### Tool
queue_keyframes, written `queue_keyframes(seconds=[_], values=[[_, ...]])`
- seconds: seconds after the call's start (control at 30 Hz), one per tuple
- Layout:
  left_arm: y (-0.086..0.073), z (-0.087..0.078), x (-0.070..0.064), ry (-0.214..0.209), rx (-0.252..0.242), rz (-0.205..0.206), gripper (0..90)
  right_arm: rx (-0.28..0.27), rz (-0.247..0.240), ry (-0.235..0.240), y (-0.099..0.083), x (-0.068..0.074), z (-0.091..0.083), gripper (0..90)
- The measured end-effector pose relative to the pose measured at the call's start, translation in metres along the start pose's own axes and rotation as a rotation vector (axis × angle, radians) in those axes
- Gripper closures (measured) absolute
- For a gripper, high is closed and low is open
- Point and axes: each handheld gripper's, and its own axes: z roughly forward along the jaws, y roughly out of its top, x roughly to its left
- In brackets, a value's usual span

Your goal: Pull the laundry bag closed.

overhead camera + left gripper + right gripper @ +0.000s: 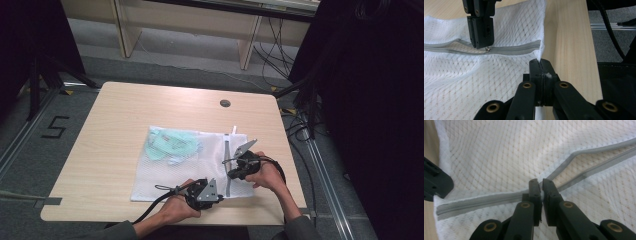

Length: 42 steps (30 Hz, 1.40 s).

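Note:
A white mesh laundry bag [165,177] lies flat on the wooden table [115,115], with a pale green garment [167,145] inside its far left part. A grey zipper [227,150] runs along the bag's right edge. My left gripper [220,196] is at the bag's near right corner, and in the left gripper view it [539,62] is shut on the mesh bag's corner [541,53]. My right gripper [231,174] stands over the zipper. Its jaws [539,182] are shut on the zipper pull, with the zipper [584,167] gaping open beyond them and the closed stretch [479,201] behind.
A round cable hole [225,103] sits near the table's far edge. The table's right edge [584,50] runs close beside the bag. Cables [300,125] lie on the floor to the right, and a "5" mark [56,127] on the left floor.

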Motion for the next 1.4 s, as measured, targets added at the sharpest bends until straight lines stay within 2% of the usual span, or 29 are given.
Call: queue_keyframes(seconds=[0.03,0.07,0.1,0.17,0.27,0.3,0.33,0.37,0.4,0.5,0.57,0.6,0.67,0.73,0.77,0.87,0.9,0.93,0.97,1.0,1.03,1.07,1.1,1.13,1.17,1.27,1.3,1.33,1.4], values=[[0.0,0.0,0.0,-0.01,0.003,-0.006,89.2,0.008,0.036,0.003,0.0,0.001,-0.001,86.7],[0.0,-0.001,0.0,-0.011,0.002,-0.007,89.2,0.015,0.039,0.0,0.0,0.002,-0.001,86.7],[0.0,-0.001,-0.002,-0.012,-0.001,-0.026,89.2,0.014,0.029,-0.009,0.001,0.0,-0.001,86.7],[0.0,-0.002,-0.003,-0.017,0.001,-0.014,89.2,0.011,0.033,-0.006,0.002,-0.002,-0.002,86.7],[0.0,-0.002,-0.003,-0.019,-0.001,-0.023,89.2,0.007,0.03,-0.015,0.003,-0.005,-0.001,86.7],[0.001,-0.002,-0.002,-0.01,-0.003,-0.008,89.2,0.007,0.031,-0.014,0.003,-0.006,-0.001,86.7],[0.0,-0.002,-0.002,-0.002,-0.003,-0.012,89.2,0.005,0.033,-0.017,0.004,-0.007,0.0,86.7],[0.001,-0.003,-0.002,-0.009,0.001,-0.019,89.2,-0.003,-0.001,-0.007,0.005,-0.011,0.001,86.7],[0.001,-0.003,-0.002,-0.009,0.003,-0.025,89.2,0.005,0.036,-0.014,0.005,-0.009,0.001,86.7],[0.001,-0.003,-0.004,0.001,-0.005,-0.025,89.2,0.004,0.035,-0.023,0.007,-0.012,0.0,86.7],[0.001,-0.005,-0.005,-0.012,0.007,-0.017,89.3,-0.006,0.047,-0.023,0.007,-0.015,-0.002,86.7],[0.001,-0.005,-0.005,-0.015,0.013,0.002,89.3,-0.02,0.025,-0.043,0.007,-0.017,-0.002,86.7],[0.001,-0.005,-0.005,-0.002,0.024,0.005,89.3,-0.004,0.051,-0.034,0.007,-0.017,-0.003,86.7],[0.0,-0.004,-0.005,0.004,0.011,-0.011,89.3,-0.008,0.036,-0.034,0.008,-0.018,-0.002,86.7],[0.0,-0.005,-0.005,-0.003,0.02,-0.013,89.3,-0.006,0.033,-0.034,0.009,-0.019,-0.001,86.7],[0.0,-0.005,-0.005,-0.011,0.018,0.0,89.3,-0.005,0.041,-0.043,0.01,-0.02,-0.001,86.7],[0.0,-0.006,-0.006,-0.002,0.02,-0.017,89.3,-0.012,0.026,-0.049,0.011,-0.023,-0.001,86.7],[0.0,-0.006,-0.006,-0.002,0.021,-0.021,89.3,-0.011,0.048,-0.059,0.011,-0.025,-0.002,86.7],[0.0,-0.006,-0.006,-0.007,0.014,-0.034,89.4,-0.012,0.052,-0.056,0.01,-0.026,-0.002,86.7],[0.001,-0.005,-0.004,-0.048,0.005,-0.011,89.4,-0.012,0.052,-0.056,0.01,-0.026,-0.002,86.7],[0.001,-0.005,-0.005,-0.041,0.004,-0.022,89.3,-0.011,0.051,-0.078,0.011,-0.03,-0.001,86.7],[0.001,-0.005,-0.006,-0.048,0.006,-0.03,89.3,-0.011,0.051,-0.078,0.011,-0.03,-0.001,86.7],[0.001,-0.005,-0.005,-0.052,0.016,-0.014,89.3,-0.013,0.057,-0.079,0.011,-0.032,-0.001,86.7],[0.002,-0.004,-0.006,-0.056,0.005,-0.03,89.3,-0.015,0.065,-0.079,0.011,-0.034,0.0,86.7],[0.002,-0.004,-0.006,-0.055,0.008,-0.028,89.3,-0.014,0.072,-0.071,0.011,-0.035,0.001,86.7],[0.001,-0.004,-0.007,-0.06,0.003,-0.039,89.3,-0.027,0.05,-0.095,0.011,-0.041,0.002,86.7],[0.002,-0.005,-0.005,-0.057,0.018,-0.021,89.3,-0.03,0.058,-0.102,0.011,-0.042,0.003,86.7],[0.002,-0.004,-0.007,-0.064,0.0,-0.041,89.3,-0.031,0.066,-0.097,0.012,-0.043,0.003,86.7],[0.002,-0.004,-0.007,-0.063,0.0,-0.035,89.3,-0.027,0.076,-0.098,0.014,-0.046,0.002,86.7]])
